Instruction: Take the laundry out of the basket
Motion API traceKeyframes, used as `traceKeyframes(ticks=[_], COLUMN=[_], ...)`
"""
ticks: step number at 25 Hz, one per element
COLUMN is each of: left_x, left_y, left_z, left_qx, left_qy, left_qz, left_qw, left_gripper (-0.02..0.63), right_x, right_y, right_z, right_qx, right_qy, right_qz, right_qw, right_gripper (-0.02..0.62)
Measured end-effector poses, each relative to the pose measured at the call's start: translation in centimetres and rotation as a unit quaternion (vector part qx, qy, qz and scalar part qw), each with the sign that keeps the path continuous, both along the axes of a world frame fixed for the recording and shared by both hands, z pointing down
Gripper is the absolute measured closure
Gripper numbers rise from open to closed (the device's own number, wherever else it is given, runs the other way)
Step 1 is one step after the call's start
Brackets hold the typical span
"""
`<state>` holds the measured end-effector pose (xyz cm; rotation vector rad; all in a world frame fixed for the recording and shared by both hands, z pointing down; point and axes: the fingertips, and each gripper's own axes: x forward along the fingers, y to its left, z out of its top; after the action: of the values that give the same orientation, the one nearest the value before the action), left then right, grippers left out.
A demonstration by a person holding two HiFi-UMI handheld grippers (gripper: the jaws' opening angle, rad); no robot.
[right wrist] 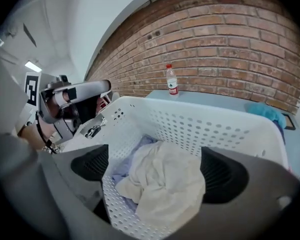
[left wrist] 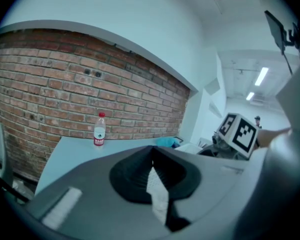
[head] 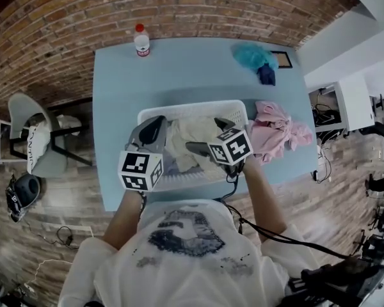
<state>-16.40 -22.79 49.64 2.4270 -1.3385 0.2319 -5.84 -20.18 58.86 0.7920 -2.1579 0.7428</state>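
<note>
A white perforated laundry basket (head: 192, 105) stands at the blue table's near edge. In it lie a cream cloth (head: 189, 133) and, under that, a pale lavender piece (right wrist: 127, 166). My right gripper (head: 208, 136) hangs over the basket with its jaws wide open; in the right gripper view they (right wrist: 157, 169) straddle the cream cloth (right wrist: 165, 184) without pressing on it. My left gripper (head: 152, 133) is at the basket's left side. Its jaws (left wrist: 155, 176) are shut on a thin white dotted strip, apparently the basket's rim. A pink garment (head: 275, 130) lies on the table right of the basket.
A teal cloth with a dark piece (head: 253, 56) lies at the table's far right corner. A water bottle (head: 141, 40) stands at the far edge before the brick wall. A chair (head: 35, 133) sits left of the table (head: 179, 75).
</note>
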Motion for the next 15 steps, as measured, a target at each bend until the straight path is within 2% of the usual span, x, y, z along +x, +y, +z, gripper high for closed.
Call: traceKeyframes(ticks=[8, 12, 15], left_x=[-0.2, -0.6, -0.7], left_y=[-1.1, -1.8, -2.3], left_z=[0.7, 0.7, 0.8], left_qx=[-0.006, -0.008, -0.011], left_qy=[-0.012, -0.017, -0.018], left_qz=[-0.004, -0.007, -0.006], left_qw=[0.9999, 0.9998, 0.9998], left_gripper=[0.615, 0.615, 0.615], right_x=[-2.0, -1.7, -1.9], right_y=[0.6, 0.3, 0.6], right_z=[5.4, 8.8, 11.2], right_qx=[-0.044, -0.054, -0.083], right_qy=[0.020, 0.069, 0.085], right_qz=[-0.060, -0.086, -0.109], right_qw=[0.997, 0.992, 0.987], right_gripper=[0.023, 0.022, 0.006])
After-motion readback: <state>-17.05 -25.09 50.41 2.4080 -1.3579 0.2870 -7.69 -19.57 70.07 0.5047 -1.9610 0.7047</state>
